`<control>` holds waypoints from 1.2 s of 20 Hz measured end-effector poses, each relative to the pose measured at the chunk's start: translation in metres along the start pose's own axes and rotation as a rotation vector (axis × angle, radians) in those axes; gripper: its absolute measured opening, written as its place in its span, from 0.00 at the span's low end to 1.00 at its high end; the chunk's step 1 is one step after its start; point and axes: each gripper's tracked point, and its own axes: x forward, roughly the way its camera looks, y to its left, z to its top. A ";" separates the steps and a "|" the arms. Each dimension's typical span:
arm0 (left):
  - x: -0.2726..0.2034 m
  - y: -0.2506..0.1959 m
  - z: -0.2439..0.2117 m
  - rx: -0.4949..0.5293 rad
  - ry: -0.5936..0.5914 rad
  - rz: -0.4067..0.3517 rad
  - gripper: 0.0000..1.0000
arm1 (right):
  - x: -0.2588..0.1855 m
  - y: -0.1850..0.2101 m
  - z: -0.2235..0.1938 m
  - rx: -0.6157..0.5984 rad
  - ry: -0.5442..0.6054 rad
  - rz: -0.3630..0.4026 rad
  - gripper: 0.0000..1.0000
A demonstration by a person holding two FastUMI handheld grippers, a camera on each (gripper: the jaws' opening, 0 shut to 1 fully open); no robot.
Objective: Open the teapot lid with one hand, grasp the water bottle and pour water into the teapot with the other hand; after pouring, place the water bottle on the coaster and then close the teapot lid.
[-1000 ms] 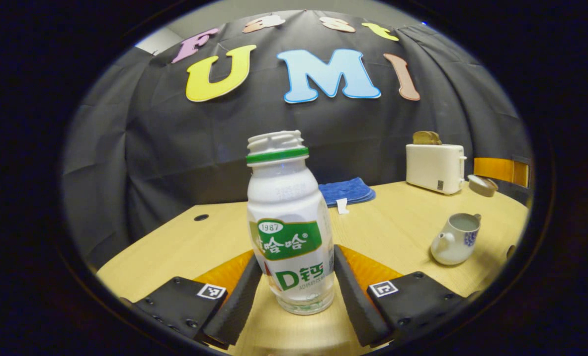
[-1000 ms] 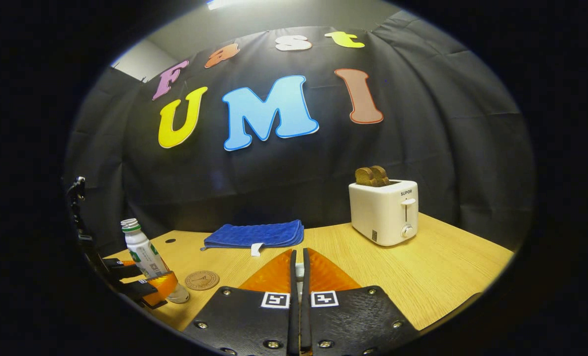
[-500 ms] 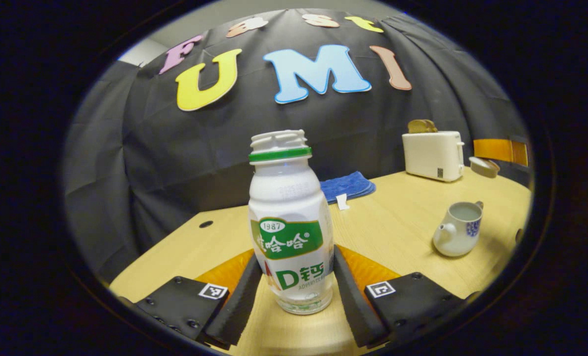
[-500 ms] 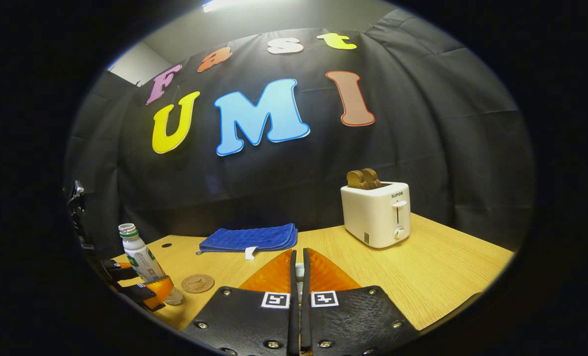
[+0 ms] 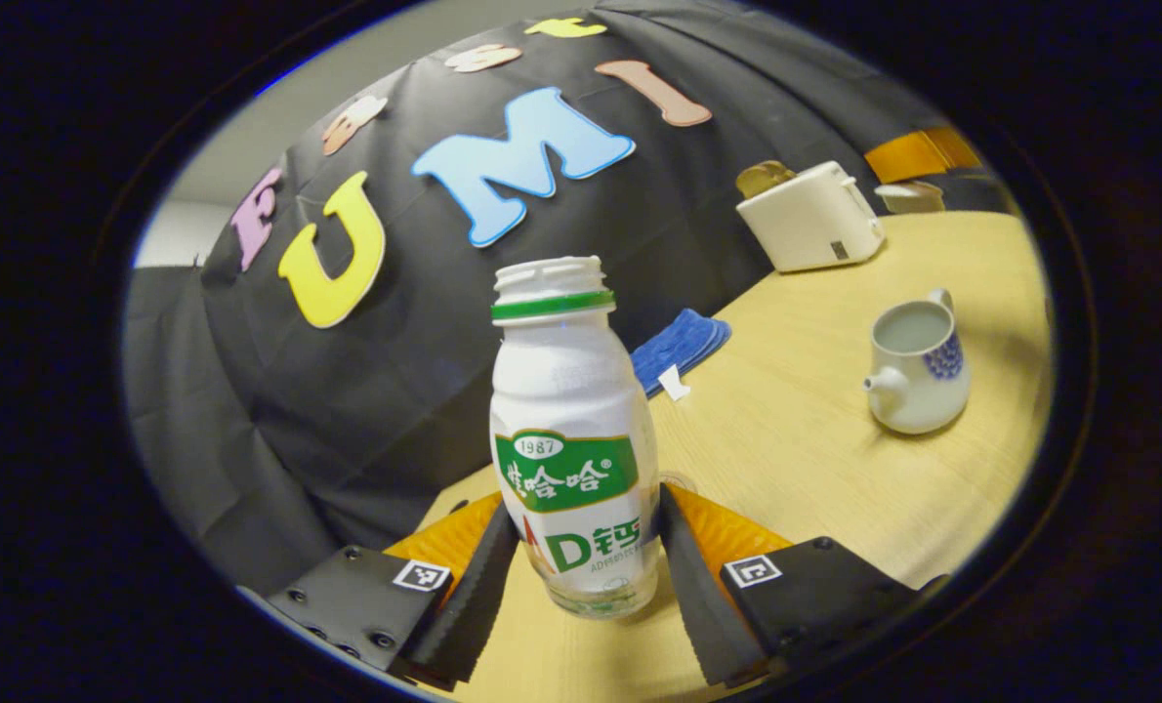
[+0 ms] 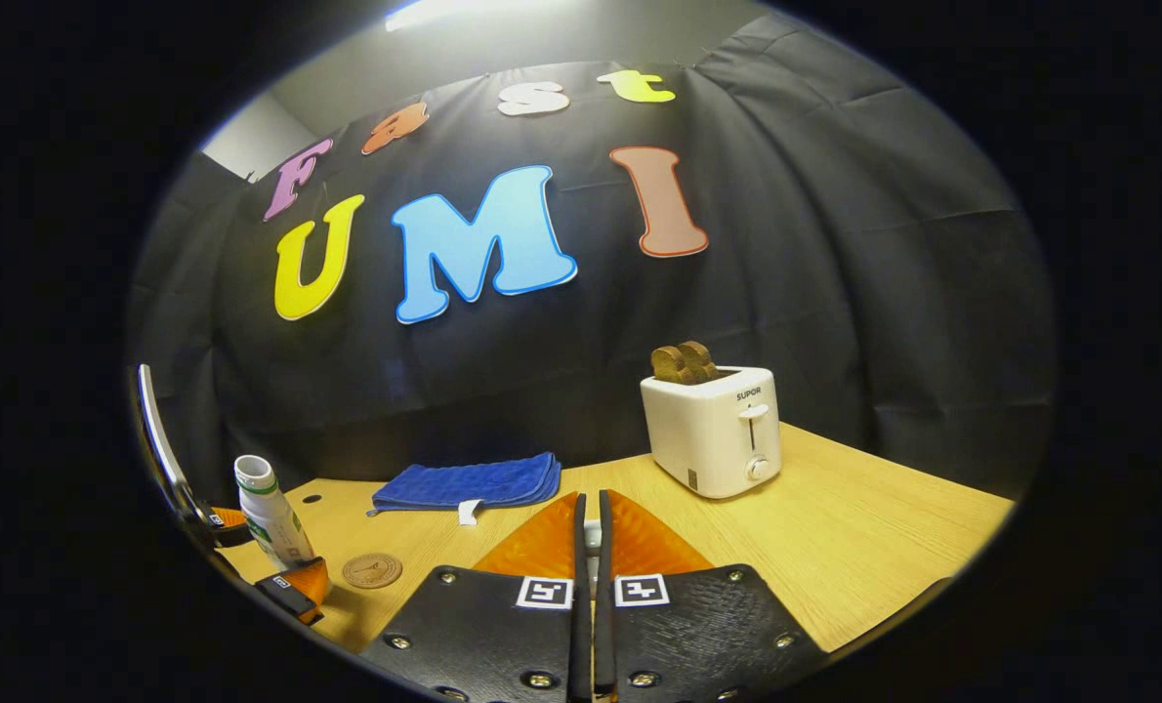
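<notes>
While clamping the water bottle (image 5: 574, 459), left gripper (image 5: 581, 576) tilts (teapot (image 5: 916, 363) uncovered).

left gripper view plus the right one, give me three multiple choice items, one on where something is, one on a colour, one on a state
1. Where is the coaster?
A. on the table beside the water bottle
B. on top of the toaster
C. under the teapot

2. What colour is the folded cloth?
A. red
B. blue
C. white

3. What state is the teapot in?
A. lid on
B. lying on its side
C. upright with its top open

Answers:
1 A, the right gripper view shows the disc flat on the table next to the bottle.
2 B, both views show it blue.
3 C, the left gripper view looks into its open mouth, while the left tool grips the bottle.
</notes>
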 end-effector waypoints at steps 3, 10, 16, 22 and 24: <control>0.001 0.002 0.011 0.144 -0.012 0.032 0.92 | 0.002 -0.008 0.002 -0.009 -0.006 -0.024 0.01; 0.004 -0.004 0.034 0.398 -0.041 0.060 0.92 | 0.005 -0.027 0.000 0.023 0.002 -0.059 0.01; 0.009 -0.006 0.060 0.617 -0.081 0.105 0.92 | 0.006 -0.039 -0.003 0.066 0.013 -0.080 0.01; 0.002 -0.014 0.078 0.797 -0.141 0.127 0.92 | 0.008 -0.043 -0.004 0.088 0.019 -0.087 0.01; -0.001 -0.017 0.082 0.834 -0.152 0.125 0.92 | 0.008 -0.044 -0.005 0.094 0.021 -0.087 0.01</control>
